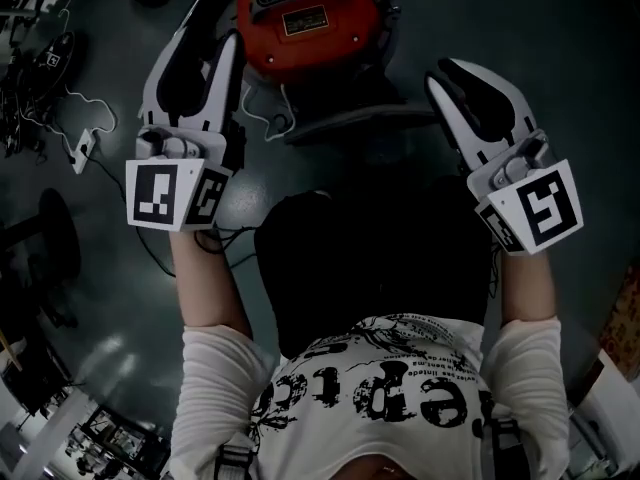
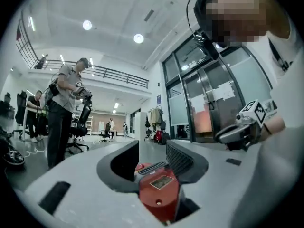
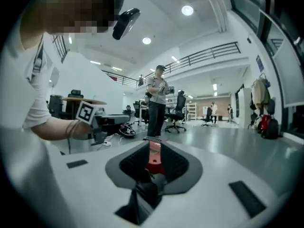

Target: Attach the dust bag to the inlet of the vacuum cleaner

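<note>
Looking down in head view: glossy red vacuum cleaner (image 1: 300,13) with black handle is seen on dark floor (image 1: 560,28), cut off at top edge. Left gripper (image 1: 210,43) and right gripper (image 1: 448,76), white shells, are held jaws apart. Dark mass (image 1: 340,268) between forearms is hard to identify.
Left gripper view: ribbed pads (image 2: 183,158) are spread, nothing clamped; vacuum is seen beyond.
Right gripper view: jaws are parted, empty; red body is glimpsed through gap.

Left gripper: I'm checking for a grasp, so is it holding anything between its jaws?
No, the left gripper has its jaws apart with nothing gripped; the red vacuum cleaner only shows beyond them.
</note>
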### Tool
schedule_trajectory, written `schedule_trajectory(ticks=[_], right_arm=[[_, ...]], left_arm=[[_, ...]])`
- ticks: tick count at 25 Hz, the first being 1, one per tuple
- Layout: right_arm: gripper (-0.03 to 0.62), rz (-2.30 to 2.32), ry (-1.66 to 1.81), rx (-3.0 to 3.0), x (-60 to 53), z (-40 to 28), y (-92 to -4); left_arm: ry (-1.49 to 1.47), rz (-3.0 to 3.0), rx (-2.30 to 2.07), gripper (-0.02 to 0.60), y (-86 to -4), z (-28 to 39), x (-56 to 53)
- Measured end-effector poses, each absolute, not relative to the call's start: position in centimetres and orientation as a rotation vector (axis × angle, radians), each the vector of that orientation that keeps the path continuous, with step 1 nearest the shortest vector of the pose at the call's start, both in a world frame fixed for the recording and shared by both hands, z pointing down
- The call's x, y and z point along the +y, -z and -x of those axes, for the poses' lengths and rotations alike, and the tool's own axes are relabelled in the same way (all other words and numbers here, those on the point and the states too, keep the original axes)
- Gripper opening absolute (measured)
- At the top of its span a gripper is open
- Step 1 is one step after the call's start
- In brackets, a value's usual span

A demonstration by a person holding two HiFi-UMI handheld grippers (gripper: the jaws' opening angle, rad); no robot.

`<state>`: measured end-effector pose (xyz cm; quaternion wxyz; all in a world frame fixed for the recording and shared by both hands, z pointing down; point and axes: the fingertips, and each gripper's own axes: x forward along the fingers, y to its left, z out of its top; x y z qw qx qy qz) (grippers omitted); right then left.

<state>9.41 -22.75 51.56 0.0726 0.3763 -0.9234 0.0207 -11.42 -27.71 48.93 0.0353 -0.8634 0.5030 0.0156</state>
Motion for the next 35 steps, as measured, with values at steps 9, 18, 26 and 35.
schedule_trajectory(ticks=[9,18,26,35], right_arm=[[0.003,-1.458,-0.055,-2.708,-22.7,-9.1,-50.1],[0.003,-1.605,-0.095,-2.575,-22.6,-12.5,-35.9],[0.003,-1.594,-0.120,-2.586,-17.8,-12.0,-14.4],[0.003,-1.588,-0.035,-2.599,-10.9,-13.2,0.3]], left_arm=[[-0.174,2.500,1.897,0.005,-48.6,11.6,-21.5],[0.116,2.472,1.844,0.005,-35.4,7.3,-21.9],[0.098,2.528,1.865,0.005,-13.5,7.8,-16.4],[-0.008,2.526,1.879,0.005,2.3,7.5,-8.8]])
